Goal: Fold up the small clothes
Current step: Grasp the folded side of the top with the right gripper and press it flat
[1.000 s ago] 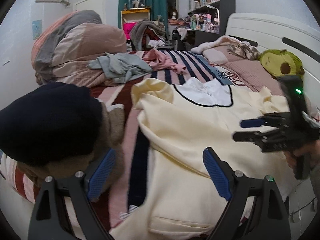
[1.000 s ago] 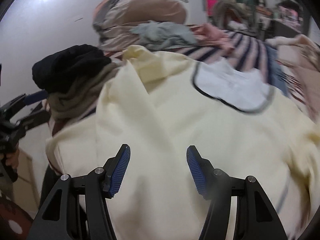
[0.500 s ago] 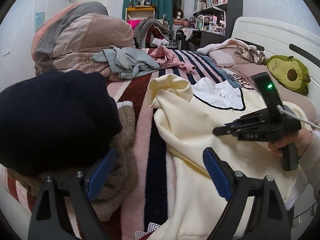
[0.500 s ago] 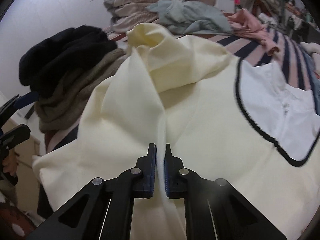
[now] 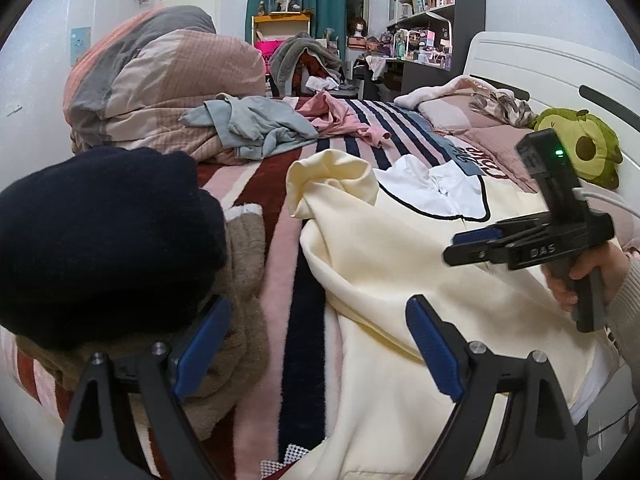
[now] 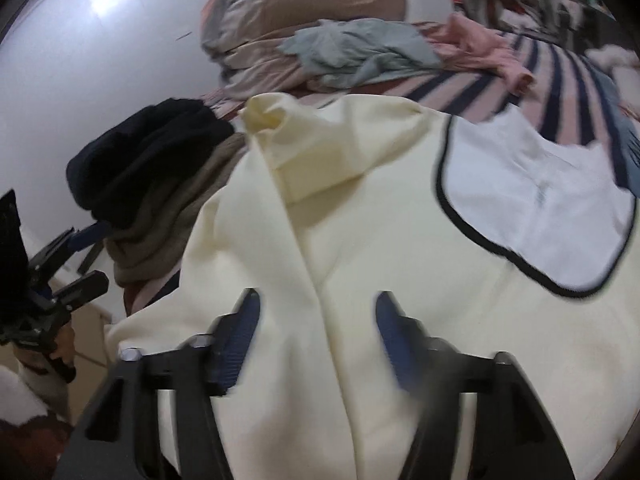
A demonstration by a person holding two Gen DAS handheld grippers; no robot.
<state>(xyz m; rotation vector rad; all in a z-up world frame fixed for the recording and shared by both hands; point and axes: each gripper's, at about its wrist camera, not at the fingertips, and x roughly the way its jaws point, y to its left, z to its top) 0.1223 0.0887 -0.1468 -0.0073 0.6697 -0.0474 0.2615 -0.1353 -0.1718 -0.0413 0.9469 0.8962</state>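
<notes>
Your cream garment [image 6: 360, 240] lies spread on the striped bed [image 5: 360, 152], with one sleeve folded over its body. Your right tool [image 6: 316, 332] is open above the sleeve's long crease and holds nothing. Your left tool [image 5: 312, 352] is also open and empty, beside the dark folded pile [image 5: 100, 240]. If you close only on the top layer, the fold may slide open, and the hem near the bed edge could slip down.

The right gripper [image 6: 316, 328] is motion-blurred, and the cream garment [image 6: 360, 240] runs off the frame's bottom edge.
</notes>
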